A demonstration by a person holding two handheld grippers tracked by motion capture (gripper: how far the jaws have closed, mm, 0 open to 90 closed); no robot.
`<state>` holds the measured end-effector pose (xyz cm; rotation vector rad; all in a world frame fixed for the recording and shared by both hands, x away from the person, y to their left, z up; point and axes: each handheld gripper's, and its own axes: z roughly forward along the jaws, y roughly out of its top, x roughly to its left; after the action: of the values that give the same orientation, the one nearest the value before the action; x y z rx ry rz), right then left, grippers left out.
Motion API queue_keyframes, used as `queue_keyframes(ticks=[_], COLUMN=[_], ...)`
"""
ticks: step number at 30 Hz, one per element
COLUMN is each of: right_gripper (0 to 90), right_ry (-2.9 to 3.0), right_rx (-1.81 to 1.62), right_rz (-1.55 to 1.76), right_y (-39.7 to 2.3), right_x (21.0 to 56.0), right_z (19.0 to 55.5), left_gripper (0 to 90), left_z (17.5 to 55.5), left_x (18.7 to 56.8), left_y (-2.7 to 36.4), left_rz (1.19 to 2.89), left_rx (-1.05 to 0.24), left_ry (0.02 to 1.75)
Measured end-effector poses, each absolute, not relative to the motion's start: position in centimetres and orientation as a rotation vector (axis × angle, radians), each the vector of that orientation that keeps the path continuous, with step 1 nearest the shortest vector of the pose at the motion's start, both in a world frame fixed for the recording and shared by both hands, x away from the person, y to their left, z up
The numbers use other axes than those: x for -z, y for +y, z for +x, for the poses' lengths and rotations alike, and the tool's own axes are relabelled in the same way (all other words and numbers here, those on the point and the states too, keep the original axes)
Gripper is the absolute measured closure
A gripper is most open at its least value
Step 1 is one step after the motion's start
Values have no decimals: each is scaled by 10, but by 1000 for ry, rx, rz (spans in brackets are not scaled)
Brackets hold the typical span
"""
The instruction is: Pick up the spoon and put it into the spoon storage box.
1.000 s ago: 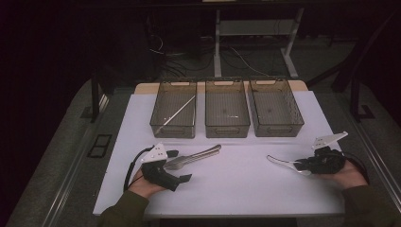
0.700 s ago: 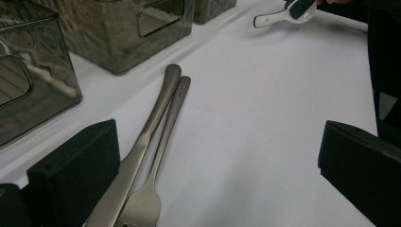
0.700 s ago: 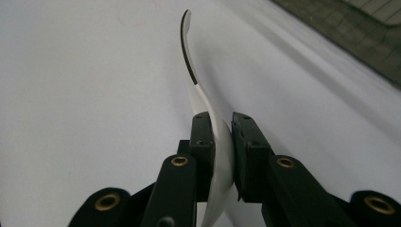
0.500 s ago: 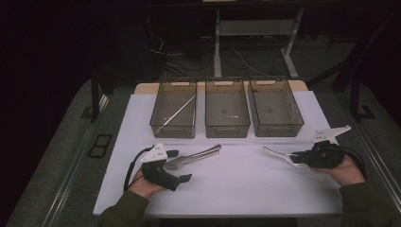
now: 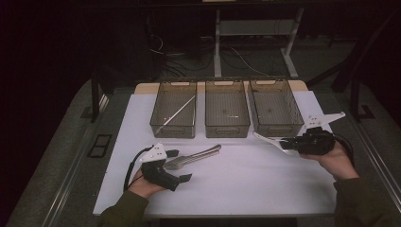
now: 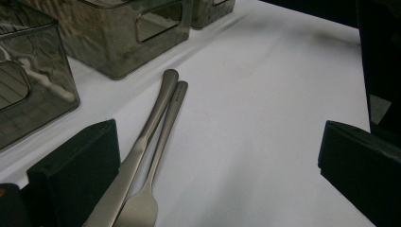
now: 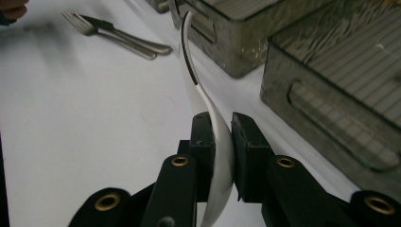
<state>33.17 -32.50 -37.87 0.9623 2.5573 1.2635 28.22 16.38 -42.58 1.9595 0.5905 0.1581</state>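
- Three smoky translucent plastic bins stand in a row at the far side of a white table mat (image 5: pixel 227 189): the left bin (image 5: pixel 174 124), the middle bin (image 5: pixel 227 126) and the right bin (image 5: pixel 278 124).
- A thin silver rod-like utensil (image 5: pixel 178 111) lies slantwise inside the left bin; what kind it is cannot be told.
- The right gripper (image 5: pixel 289 144), held in the person's right hand (image 5: pixel 336 160), is lifted above the mat just in front of the right bin's near wall.
- Its black jaws are clamped on a white, curved plastic spoon (image 7: pixel 208 109). In the right gripper view the pads press both sides of the spoon's broad end, and the slim handle arcs upward and away, toward the bins.
- In the high view the white spoon (image 5: pixel 267 140) sticks out to the left of the gripper, its tip near the gap between the middle and right bins.
- The left gripper (image 5: pixel 182 165), held in the person's left hand (image 5: pixel 142 182), rests low on the mat in front of the left bin.
- Its jaws stand wide apart, gripping nothing.
- A silver metal knife (image 6: pixel 146 137) and a silver metal fork (image 6: pixel 163 142) lie side by side on the mat, touching along their handles. In the left gripper view they run close beside one jaw, handle ends pointing toward the bins.
- In the high view this pair of cutlery (image 5: pixel 198 156) lies between the left gripper and the middle bin.
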Motion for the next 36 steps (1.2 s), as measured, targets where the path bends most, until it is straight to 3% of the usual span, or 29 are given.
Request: queue_keyframes(ticks=[21,36], right_gripper=[792,791], right_ry=[2561,2576], right_rx=[-1241,-1185], right_rz=[889,886], right_y=[-261,-205], right_x=[340,345], right_z=[393,437], left_gripper=[0,0], left_z=[282,281], left_x=[426,425], left_y=[162,161], left_rz=[1954,1947], left_rx=[-145,-137], left_ry=[578,570])
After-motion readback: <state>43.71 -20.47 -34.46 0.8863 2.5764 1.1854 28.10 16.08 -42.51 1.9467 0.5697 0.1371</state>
